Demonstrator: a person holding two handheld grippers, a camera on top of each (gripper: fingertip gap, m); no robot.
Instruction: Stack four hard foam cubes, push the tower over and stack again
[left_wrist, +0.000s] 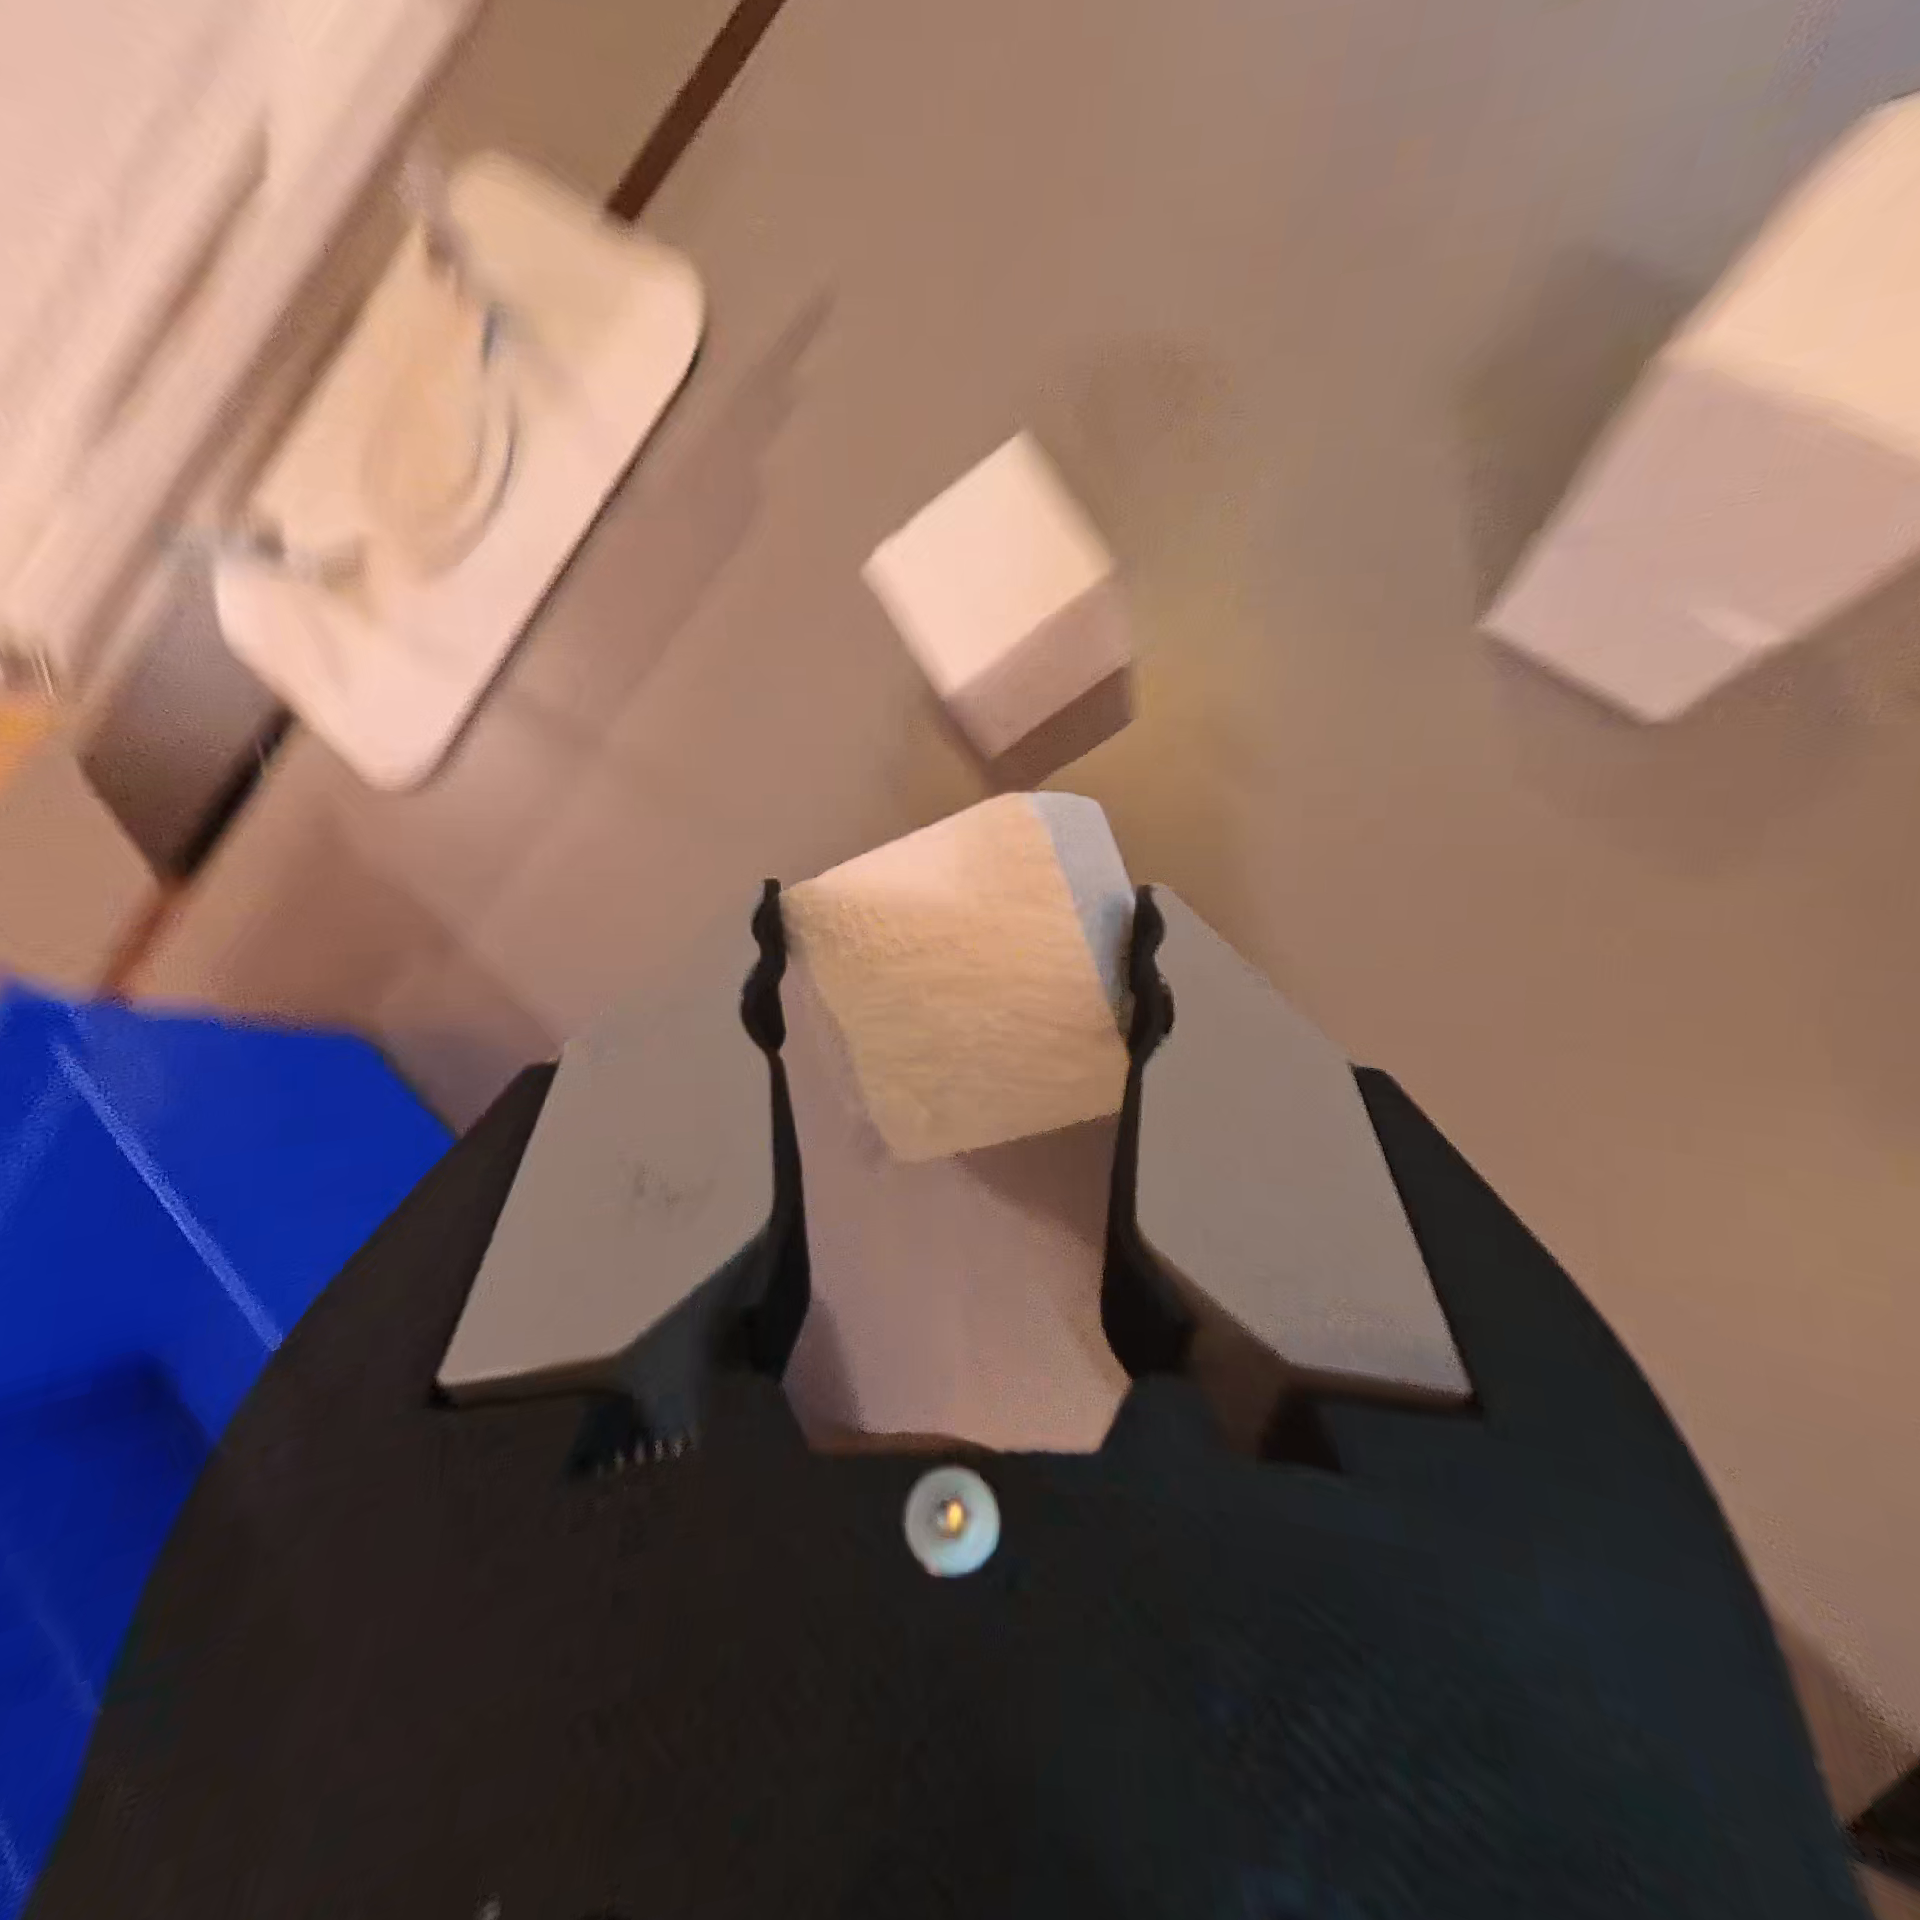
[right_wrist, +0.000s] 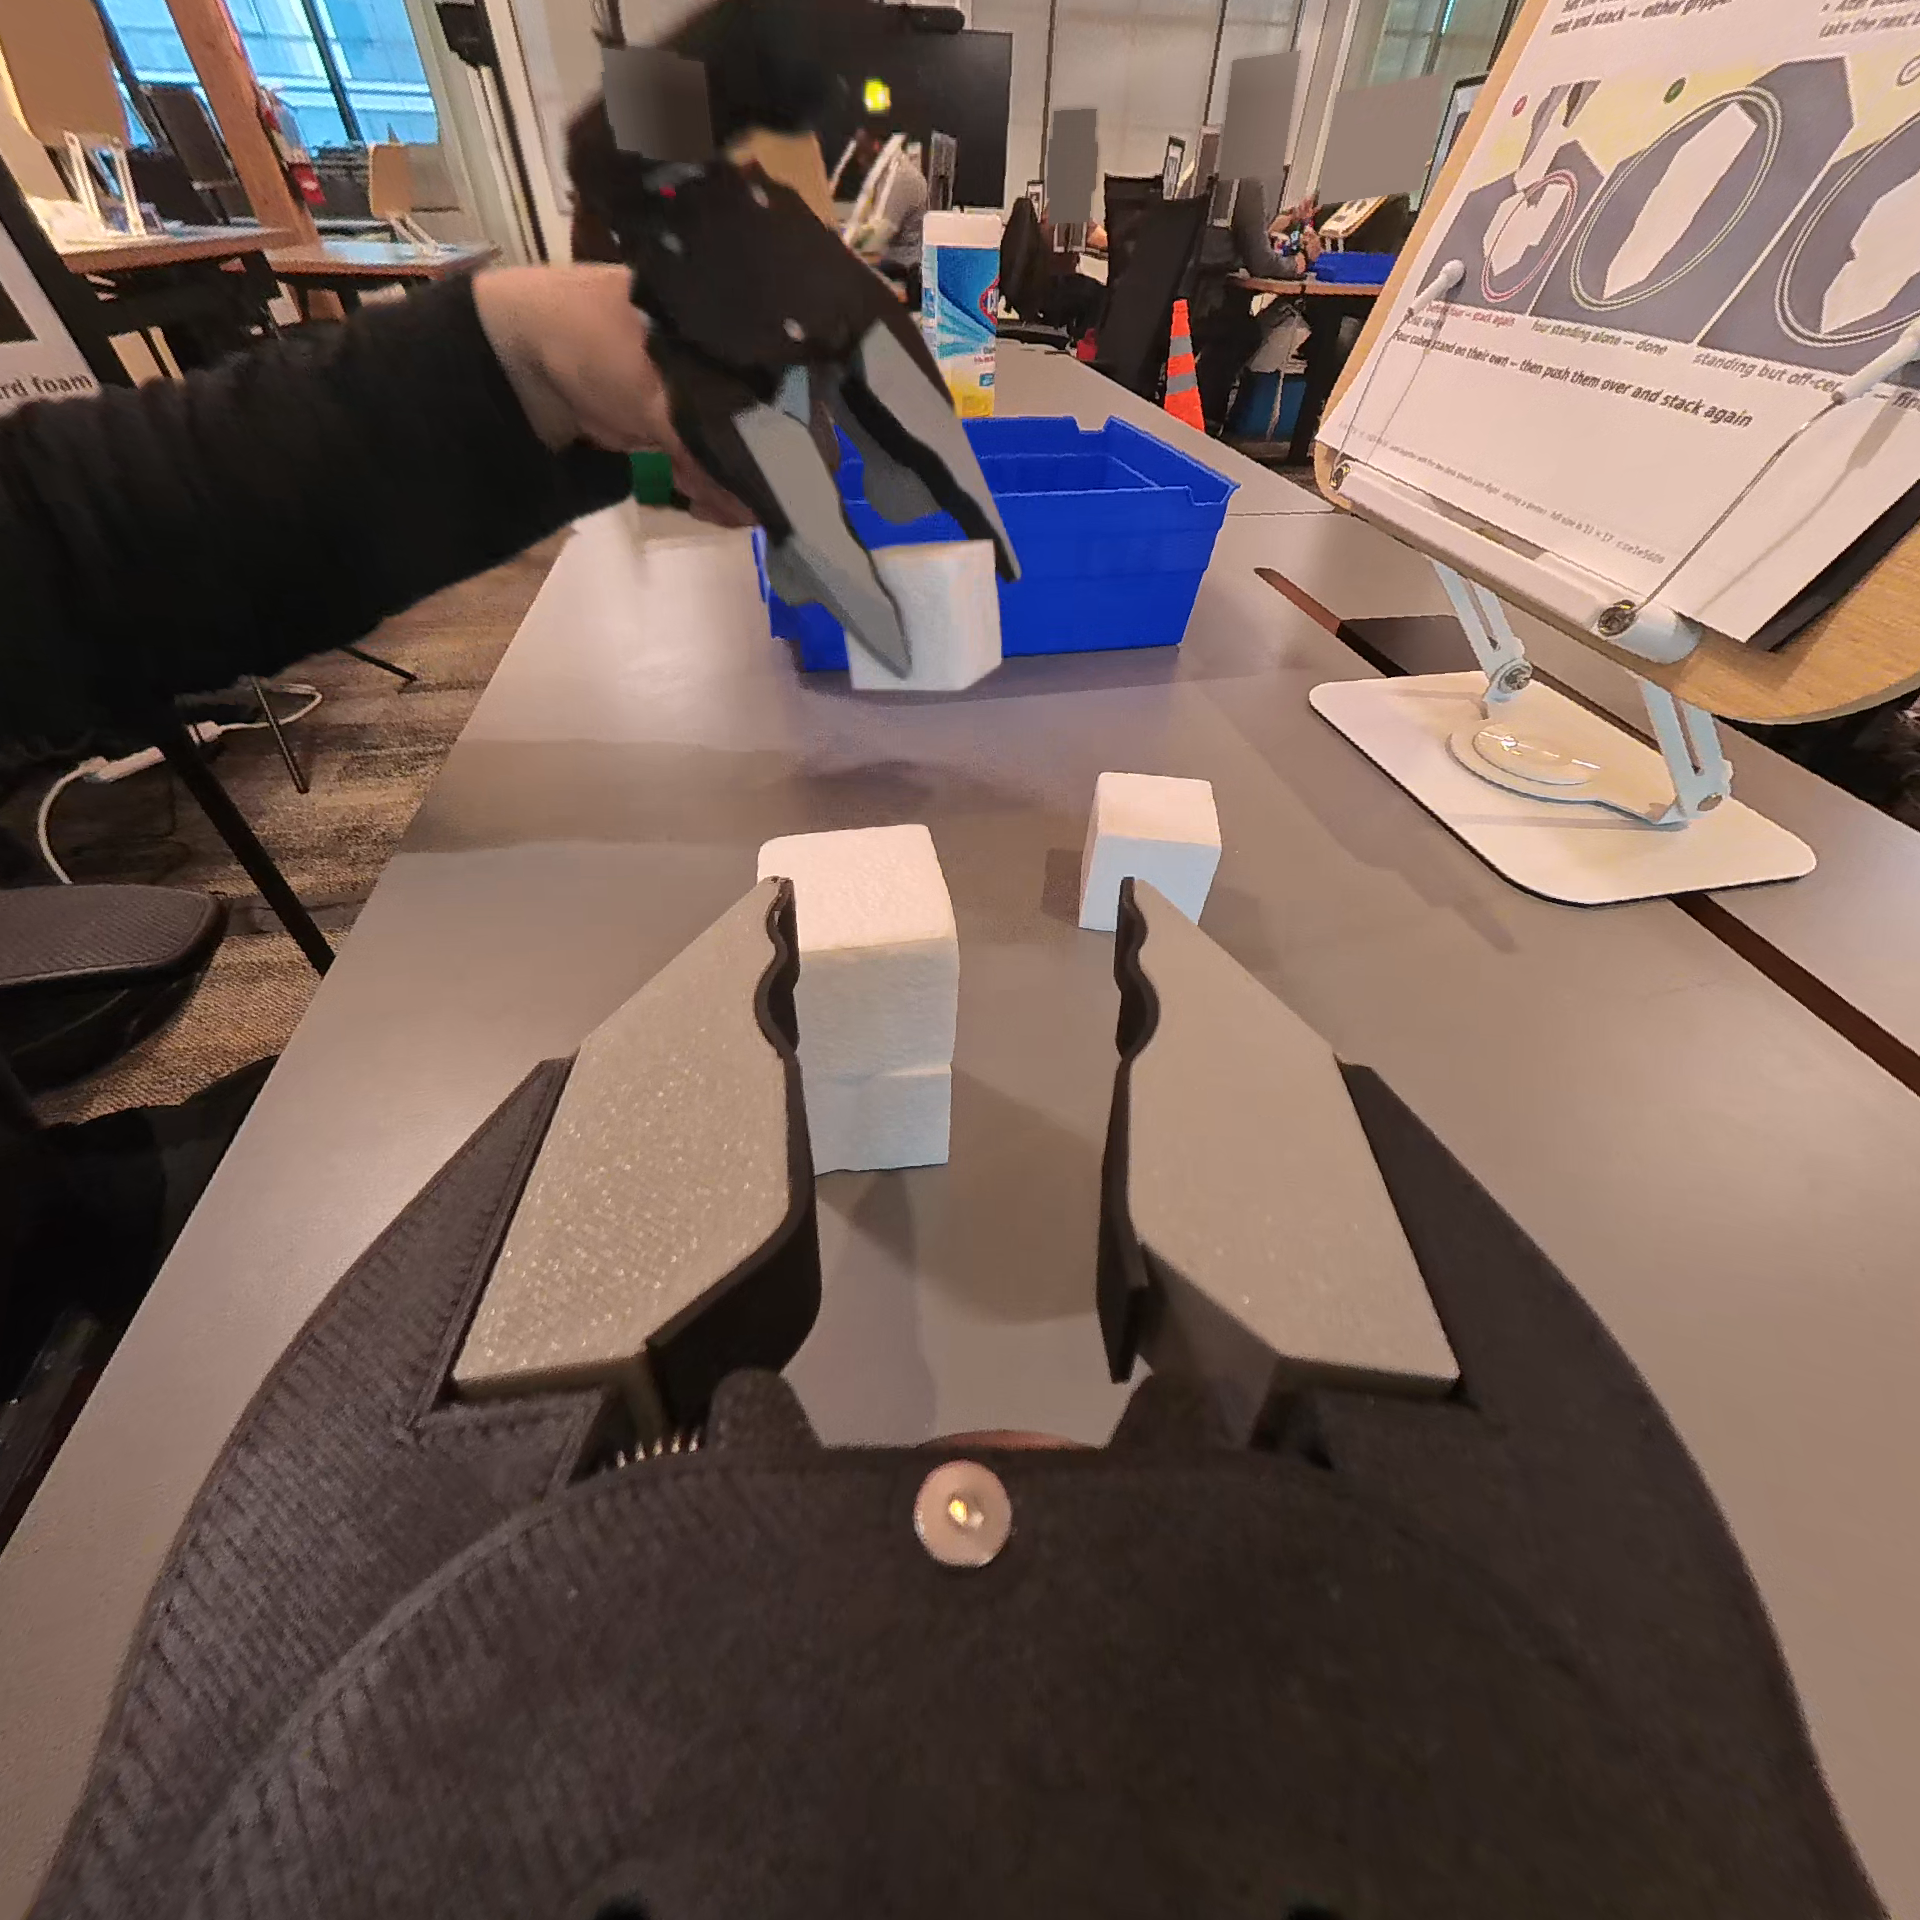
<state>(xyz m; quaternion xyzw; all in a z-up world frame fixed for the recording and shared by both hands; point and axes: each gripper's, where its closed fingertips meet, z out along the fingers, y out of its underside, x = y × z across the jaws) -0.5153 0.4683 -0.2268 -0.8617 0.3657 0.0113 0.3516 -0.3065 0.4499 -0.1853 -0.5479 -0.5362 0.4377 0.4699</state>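
My left gripper (left_wrist: 951, 966) is shut on a white foam cube (left_wrist: 956, 987) and holds it in the air above the grey table. It also shows in the right wrist view (right_wrist: 940, 613), with the held cube (right_wrist: 935, 618) in front of the blue bin. A two-cube stack (right_wrist: 878, 987) stands on the table; it also shows at the right edge of the left wrist view (left_wrist: 1714, 468). A single cube (right_wrist: 1148, 847) stands to its right, seen too in the left wrist view (left_wrist: 1003, 603). My right gripper (right_wrist: 951, 935) is open and empty, just behind the stack's right side.
A blue bin (right_wrist: 1091, 540) stands at the back of the table (right_wrist: 1351, 1143). A white document stand (right_wrist: 1558, 790) with a wooden board and instruction sheet is at the right. A wipes canister (right_wrist: 961, 301) stands behind the bin. A person's sleeve (right_wrist: 260, 499) reaches in from the left. The grippers' ends are close to 20 centimetres from one another.
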